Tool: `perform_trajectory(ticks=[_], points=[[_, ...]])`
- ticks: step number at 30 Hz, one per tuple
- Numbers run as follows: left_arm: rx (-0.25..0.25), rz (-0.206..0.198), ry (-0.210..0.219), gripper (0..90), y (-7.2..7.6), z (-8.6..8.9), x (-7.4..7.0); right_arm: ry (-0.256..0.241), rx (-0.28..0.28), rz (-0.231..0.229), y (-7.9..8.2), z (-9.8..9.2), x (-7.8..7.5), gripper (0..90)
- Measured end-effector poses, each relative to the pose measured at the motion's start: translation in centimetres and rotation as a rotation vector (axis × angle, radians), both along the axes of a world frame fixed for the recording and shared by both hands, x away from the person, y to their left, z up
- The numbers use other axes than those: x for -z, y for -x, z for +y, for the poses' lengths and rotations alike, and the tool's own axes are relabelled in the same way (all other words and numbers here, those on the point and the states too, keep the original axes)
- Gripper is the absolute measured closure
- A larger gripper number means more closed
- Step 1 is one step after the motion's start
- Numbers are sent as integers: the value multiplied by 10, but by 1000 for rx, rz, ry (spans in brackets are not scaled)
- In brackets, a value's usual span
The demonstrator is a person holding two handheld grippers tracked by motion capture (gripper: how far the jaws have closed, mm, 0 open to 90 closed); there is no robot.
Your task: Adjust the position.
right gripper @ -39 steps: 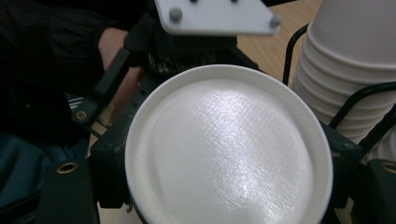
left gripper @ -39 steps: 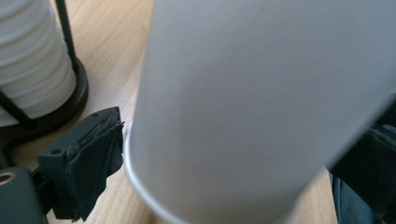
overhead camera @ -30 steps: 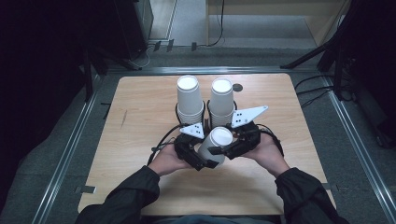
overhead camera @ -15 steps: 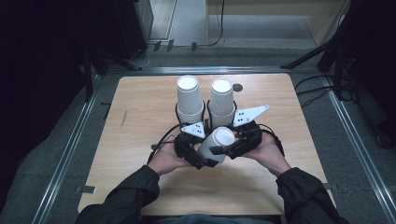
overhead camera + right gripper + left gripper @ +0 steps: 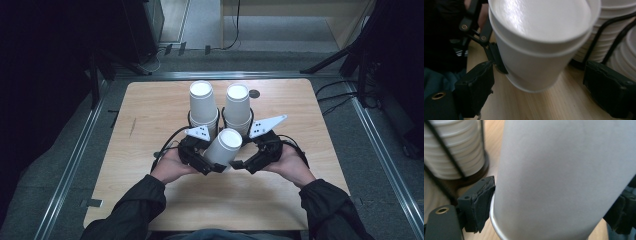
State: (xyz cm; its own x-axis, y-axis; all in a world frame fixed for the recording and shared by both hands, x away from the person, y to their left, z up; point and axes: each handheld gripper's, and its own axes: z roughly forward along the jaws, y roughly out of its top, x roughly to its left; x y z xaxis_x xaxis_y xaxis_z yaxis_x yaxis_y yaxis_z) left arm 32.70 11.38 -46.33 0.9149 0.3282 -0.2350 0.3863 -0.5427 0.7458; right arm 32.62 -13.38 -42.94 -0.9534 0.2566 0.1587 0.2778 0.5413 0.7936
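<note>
High view: white paper cup [image 5: 223,147] held tilted, bottom up, just in front of two upside-down cup stacks in black wire holders, left stack [image 5: 202,104] and right stack [image 5: 237,105], over the wooden bench [image 5: 150,105]. Left gripper [image 5: 205,161] clamped on the cup near its rim, jaws pressed against the wall on both sides; seen close in the left gripper view, cup wall [image 5: 559,180] between the pads, left stack [image 5: 454,147] just behind. Right gripper [image 5: 250,161] just beside the cup, on the side away from the left gripper. Right gripper view: jaws spread wide and apart from the cup [image 5: 536,42], holding nothing; stack rims [image 5: 609,32] just behind the cup, left gripper's black frame gripping its far side.
</note>
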Motion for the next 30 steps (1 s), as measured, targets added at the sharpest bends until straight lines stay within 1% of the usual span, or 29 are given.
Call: perform_trajectory(ticks=[1, 3, 5, 6, 7, 8, 9, 10, 11, 12, 13, 15, 16, 17, 19, 20, 21, 23, 24, 25, 26, 28, 29, 30], points=[[-5, 9, 1, 104, 0, 1, 1, 13, 19, -9, -1, -1, 1, 115], [-18, 5, -8, 105, -1, 4, 0, 19, 42, -9, -2, -4, 1, 134], [-31, 2, -13, 105, -1, 7, -2, 26, 46, -11, -1, -7, 2, 139], [-31, 7, -12, 105, -2, 8, -3, 26, 43, -9, -1, -8, 3, 140], [-33, 3, -15, 104, -2, 10, -3, 28, 45, -12, -1, -9, 4, 143], [-36, 4, -16, 105, -2, 12, -4, 26, 42, -7, 0, -10, 4, 146], [-33, 12, -16, 104, -3, 15, -5, 22, 43, -2, 0, -12, 5, 145], [-37, 17, -12, 105, -3, 17, -5, 15, 54, 7, -1, -13, 4, 145], [-34, 22, -15, 105, -4, 19, -5, 1, 46, 29, -2, -14, 4, 144], [-34, 21, -24, 105, -4, 20, -5, -9, 48, 35, -2, -15, 3, 145], [-31, 16, -38, 105, -5, 22, -6, -12, 37, 36, -2, -16, 3, 147], [-33, 14, -45, 105, -5, 23, -7, -1, 45, 19, -1, -15, 3, 152], [-35, 7, -59, 105, -5, 25, -9, 5, 46, 20, -1, -15, 4, 152], [-40, 10, -61, 105, -5, 27, -10, 5, 46, 20, -1, -15, 4, 152], [-43, 7, -66, 105, -5, 30, -12, 21, 48, 29, -2, -15, 6, 153], [-49, -3, -79, 105, -5, 33, -13, 30, 46, 37, -3, -14, 7, 156], [-49, -3, -79, 105, -5, 33, -13, 30, 46, 37, -3, -14, 7, 156], [-45, -2, -99, 106, -6, 36, -12, 49, 44, 31, -4, -12, 12, 164], [-41, 3, -107, 106, -7, 37, -12, 51, 44, 37, -4, -11, 13, 164], [-41, 3, -107, 106, -7, 37, -12, 51, 44, 37, -4, -11, 13, 164], [-27, 8, -113, 105, -7, 37, -11, 62, 43, 41, -4, -9, 15, 164], [-23, 8, -115, 106, -7, 37, -11, 70, 30, 29, -4, -8, 17, 170], [-15, 8, -125, 106, -7, 37, -10, 70, 30, 29, -4, -8, 17, 170], [-8, 4, -145, 106, -7, 37, -10, 75, 23, 27, -3, -7, 17, 181]])
